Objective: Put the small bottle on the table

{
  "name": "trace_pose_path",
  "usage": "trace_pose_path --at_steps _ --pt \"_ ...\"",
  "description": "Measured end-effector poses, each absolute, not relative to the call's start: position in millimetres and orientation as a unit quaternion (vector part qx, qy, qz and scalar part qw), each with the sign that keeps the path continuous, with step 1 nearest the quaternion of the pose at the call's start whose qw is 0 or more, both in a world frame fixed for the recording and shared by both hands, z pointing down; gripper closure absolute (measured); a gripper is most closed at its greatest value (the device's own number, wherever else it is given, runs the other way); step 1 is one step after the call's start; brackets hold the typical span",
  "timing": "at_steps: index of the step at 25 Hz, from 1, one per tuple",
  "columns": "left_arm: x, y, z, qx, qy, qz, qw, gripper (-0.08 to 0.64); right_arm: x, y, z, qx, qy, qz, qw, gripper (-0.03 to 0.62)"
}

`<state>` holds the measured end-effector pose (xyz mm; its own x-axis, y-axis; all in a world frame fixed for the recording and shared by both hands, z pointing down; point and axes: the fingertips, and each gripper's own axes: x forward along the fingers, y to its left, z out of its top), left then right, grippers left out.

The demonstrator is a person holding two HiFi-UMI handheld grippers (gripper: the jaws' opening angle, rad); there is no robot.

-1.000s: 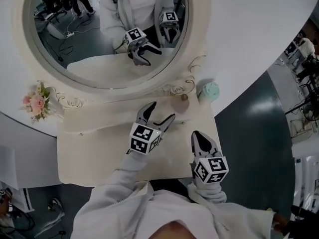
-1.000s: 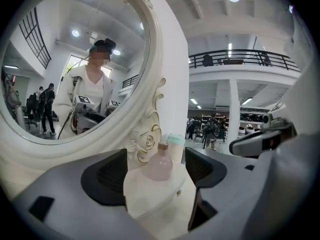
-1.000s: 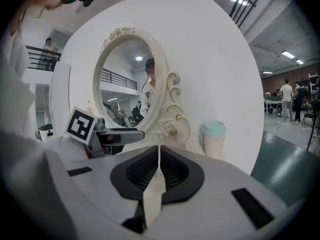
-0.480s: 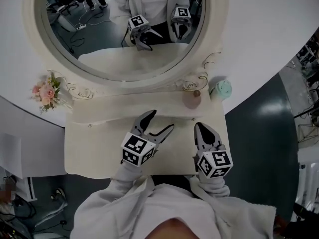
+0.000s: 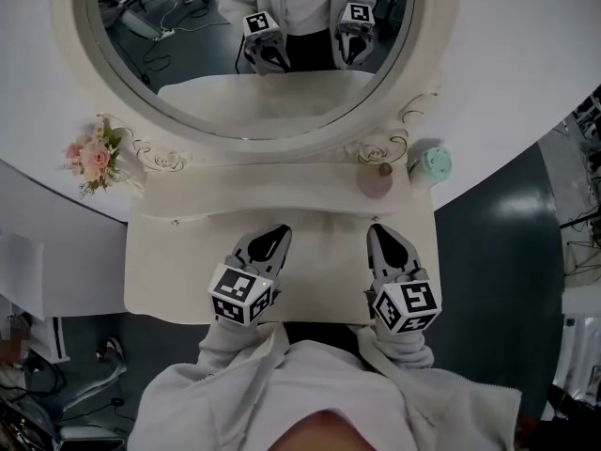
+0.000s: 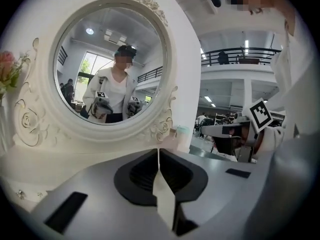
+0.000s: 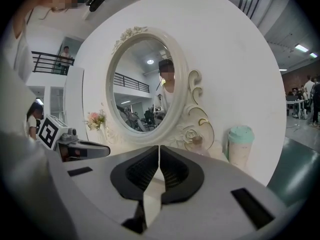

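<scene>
The left gripper (image 5: 278, 233) and right gripper (image 5: 379, 235) are built alike. Each has a smooth grey shell (image 6: 100, 196) narrowing toward the fingers (image 6: 136, 178), whose inner faces are black and finely ridged. Dark rectangular slots (image 6: 65, 212) sit in the shell behind the fingers, and further back is a white cube (image 5: 241, 294) with black square markers. Behind the cubes, loose off-white sleeves (image 5: 228, 346) cover both arms. The left gripper's fingers have just closed, with nothing between them.

Cream table (image 5: 188, 271), pink bottle (image 5: 376, 182), mint cup (image 5: 433, 164)
</scene>
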<state>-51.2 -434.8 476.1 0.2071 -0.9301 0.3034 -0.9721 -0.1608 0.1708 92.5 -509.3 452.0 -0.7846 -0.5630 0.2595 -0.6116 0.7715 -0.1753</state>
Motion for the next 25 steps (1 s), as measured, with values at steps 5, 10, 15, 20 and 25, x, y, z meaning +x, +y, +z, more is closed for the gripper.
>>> trace_pose_path --at_steps 5,10,15,20,25 --pt "-52.4 -434.7 473.0 0.759 -0.630 0.084 0.144 0.537 85.7 -505.0 450.1 0.304 -0.940 0.116 0.098 0.557" --pt "-52.0 -435.6 472.0 0.761 -0.627 0.086 0.142 0.538 84.6 -503.4 449.9 0.304 -0.941 0.113 0.102 0.557" --pt "-51.3 -438.0 469.4 0.763 -0.626 0.078 0.142 0.543 85.9 -503.7 447.9 0.305 -0.941 0.109 0.102 0.557" --pt "-49.1 -438.9 469.4 0.764 -0.624 0.078 0.143 0.545 85.8 -502.6 446.2 0.301 -0.943 0.101 0.103 0.560" --pt "-46.7 -438.6 469.7 0.767 -0.622 0.085 0.136 0.545 85.7 -499.7 447.3 0.297 -0.944 0.096 0.106 0.560"
